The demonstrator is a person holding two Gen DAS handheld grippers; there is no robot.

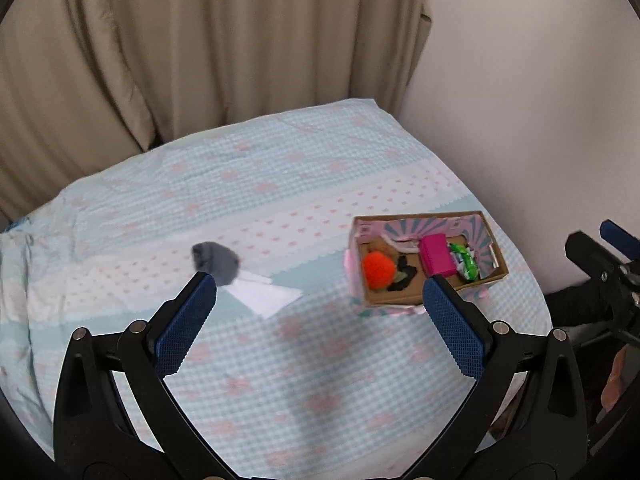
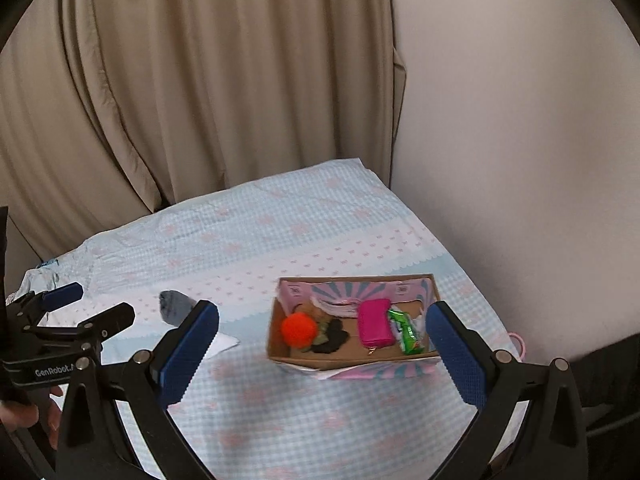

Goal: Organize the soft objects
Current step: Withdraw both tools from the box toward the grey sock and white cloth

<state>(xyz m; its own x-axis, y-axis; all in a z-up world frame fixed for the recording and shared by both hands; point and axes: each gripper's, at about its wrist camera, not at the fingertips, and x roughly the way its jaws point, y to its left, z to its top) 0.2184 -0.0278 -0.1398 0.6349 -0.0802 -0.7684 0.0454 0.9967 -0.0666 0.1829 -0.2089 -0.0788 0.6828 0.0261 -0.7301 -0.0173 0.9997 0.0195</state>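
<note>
Between and beyond the wide-spread jaws of the right gripper [image 2: 322, 334] sits the open cardboard box with pink-and-teal printed walls [image 2: 416, 368], resting on the bed covered in a pale blue checked sheet with pink motifs [image 2: 304, 420]; its placement squarely ahead of these jaws suggests it serves as the collecting container. Inside, from the left jaw toward the right jaw, lie a fluffy orange pompom [image 2: 298, 330], a dark crumpled soft item [image 2: 332, 340], a magenta zipped pouch [image 2: 374, 324] and a green foil packet [image 2: 406, 334], set side by side and apparently already sorted. The left gripper [image 1: 320, 298] likewise has its jaws fully apart and grips nothing. Just past its left jaw tip lies a rolled grey fabric bundle [image 1: 216, 262], partly overlapping a flat white sheet of paper or cloth [image 1: 266, 298]; these two remain outside the box, well apart from it, and are probably the next items to gather. Both grippers hang above the bed without touching anything, a posture consistent with choosing a target. Behind the bed hang beige pleated curtains [image 1: 200, 40].
</note>
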